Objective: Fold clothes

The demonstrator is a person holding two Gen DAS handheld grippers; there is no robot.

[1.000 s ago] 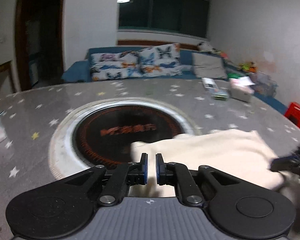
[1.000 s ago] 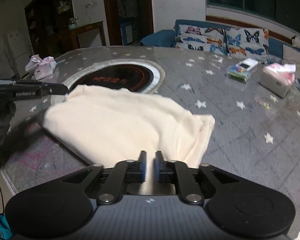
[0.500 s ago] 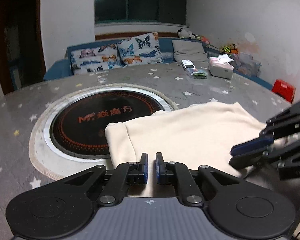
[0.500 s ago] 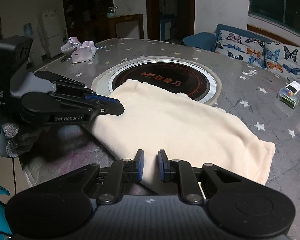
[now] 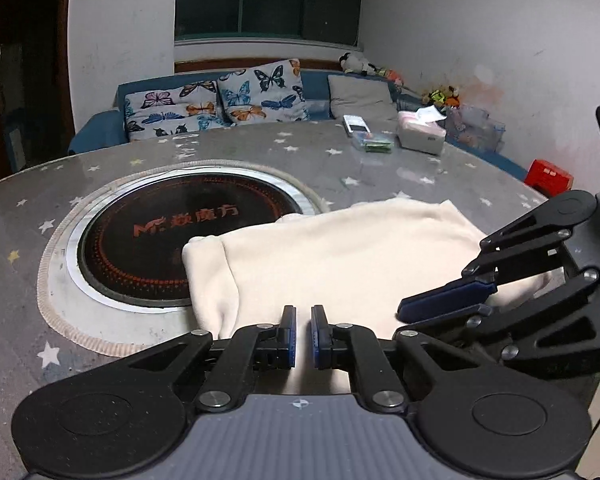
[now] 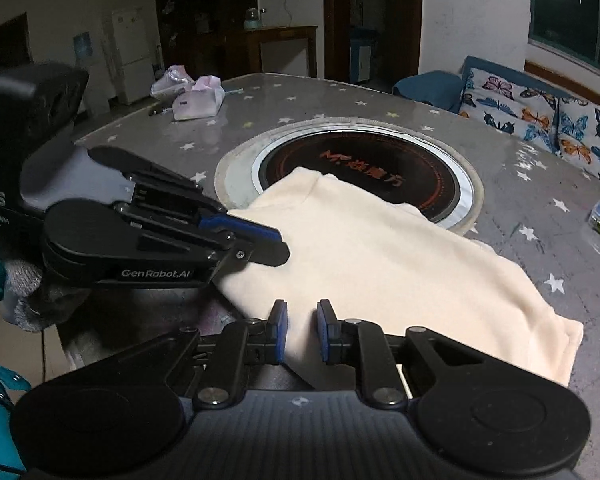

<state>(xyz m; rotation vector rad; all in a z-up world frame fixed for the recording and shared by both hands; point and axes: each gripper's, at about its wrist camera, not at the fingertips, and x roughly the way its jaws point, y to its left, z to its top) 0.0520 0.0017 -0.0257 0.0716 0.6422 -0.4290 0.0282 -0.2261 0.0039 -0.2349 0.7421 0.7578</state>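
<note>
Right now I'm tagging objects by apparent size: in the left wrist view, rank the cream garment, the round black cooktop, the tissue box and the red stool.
1. Cream garment and round black cooktop: too alike to rank.
2. Tissue box.
3. Red stool, partly hidden.

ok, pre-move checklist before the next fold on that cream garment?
1. Cream garment lies flat on the table: ok.
2. Far corner overlaps the round hotplate: not ok if it should be clear of it.
3. Left hand-held gripper nearly shut; whether it pinches cloth: cannot tell.
4. Right hand-held gripper narrow gap over the near edge; grip: cannot tell.
5. The two grippers sit close together over the near edge: ok, not touching.
6. Tissue box well away from the garment: ok.
</note>
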